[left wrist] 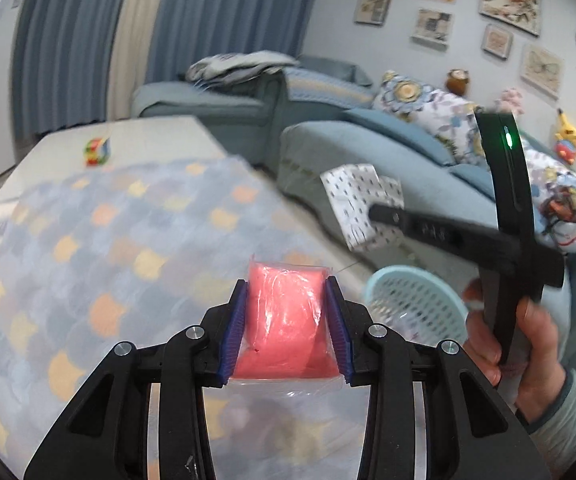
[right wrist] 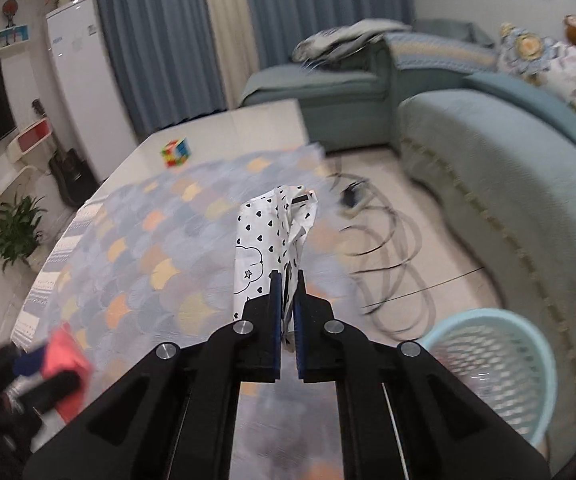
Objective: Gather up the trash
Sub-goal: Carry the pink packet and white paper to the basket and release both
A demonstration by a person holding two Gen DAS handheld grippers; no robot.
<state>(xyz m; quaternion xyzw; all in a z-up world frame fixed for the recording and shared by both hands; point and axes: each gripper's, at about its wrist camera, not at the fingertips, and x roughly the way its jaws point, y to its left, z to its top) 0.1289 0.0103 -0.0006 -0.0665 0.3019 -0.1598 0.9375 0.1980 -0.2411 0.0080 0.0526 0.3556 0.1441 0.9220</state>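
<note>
My left gripper (left wrist: 285,292) is shut on a pink plastic-wrapped packet (left wrist: 283,320) and holds it above the patterned tablecloth (left wrist: 107,240). My right gripper (right wrist: 286,280) is shut on a white wrapper with black hearts (right wrist: 271,240), which sticks up between the pads. In the left wrist view that wrapper (left wrist: 358,204) hangs in the right gripper (left wrist: 372,212) above the light blue mesh basket (left wrist: 416,304). The basket (right wrist: 500,364) stands on the floor at the lower right of the right wrist view. The pink packet (right wrist: 67,364) shows blurred at lower left there.
A Rubik's cube (right wrist: 175,153) sits on the far part of the table. A blue sofa (right wrist: 488,160) with patterned cushions runs along the right. Black cables (right wrist: 388,248) lie coiled on the floor between table and sofa. A potted plant (right wrist: 15,232) stands at left.
</note>
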